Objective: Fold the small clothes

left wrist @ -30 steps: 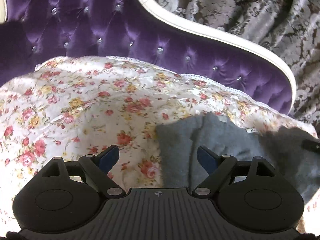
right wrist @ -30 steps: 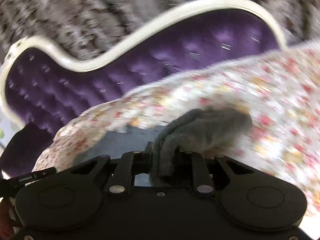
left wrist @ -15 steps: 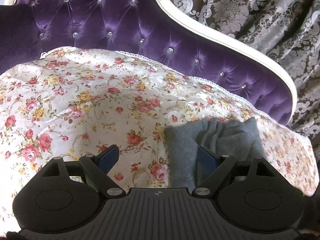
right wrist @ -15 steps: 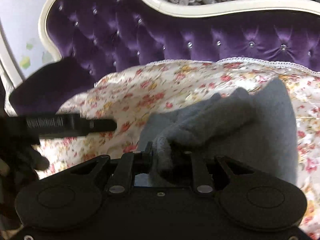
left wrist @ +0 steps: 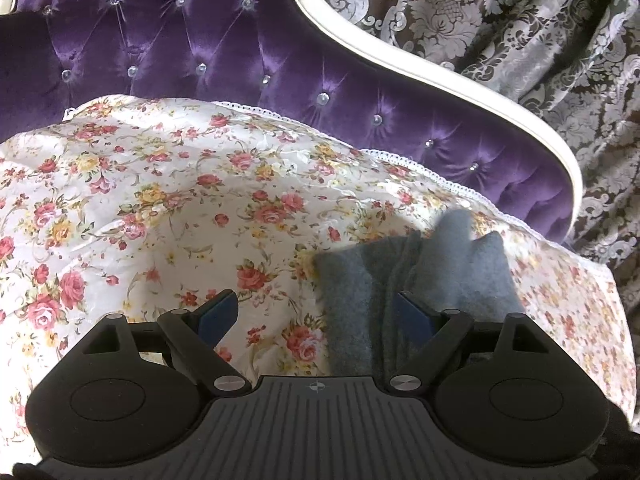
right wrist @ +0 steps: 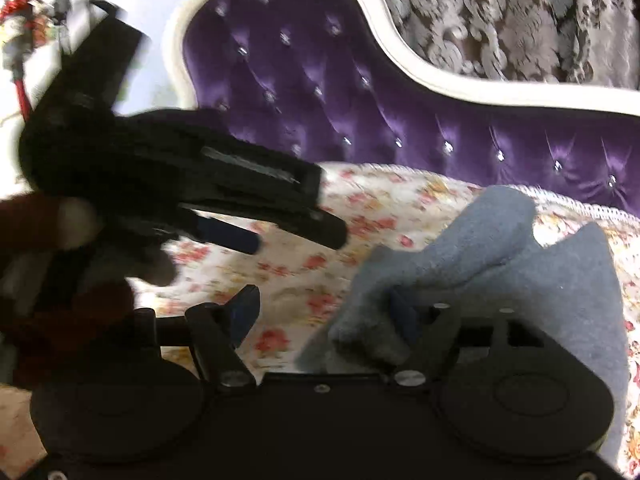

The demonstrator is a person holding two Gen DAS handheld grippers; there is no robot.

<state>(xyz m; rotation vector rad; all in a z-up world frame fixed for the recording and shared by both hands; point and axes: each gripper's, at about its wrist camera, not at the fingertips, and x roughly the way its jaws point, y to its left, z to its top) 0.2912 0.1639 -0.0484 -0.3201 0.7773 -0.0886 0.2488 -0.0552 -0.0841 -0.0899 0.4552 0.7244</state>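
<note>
The left gripper (left wrist: 316,316) hung with its jaws spread wide and empty. The grey garment (left wrist: 420,276) lay bunched on the floral cover (left wrist: 168,200) ahead of its right finger, which overlapped the cloth. The right gripper (right wrist: 324,316) also stood apart, a fold of the garment (right wrist: 500,264) draped over its right finger. Beyond both rose the purple tufted sofa back (left wrist: 208,36).
</note>
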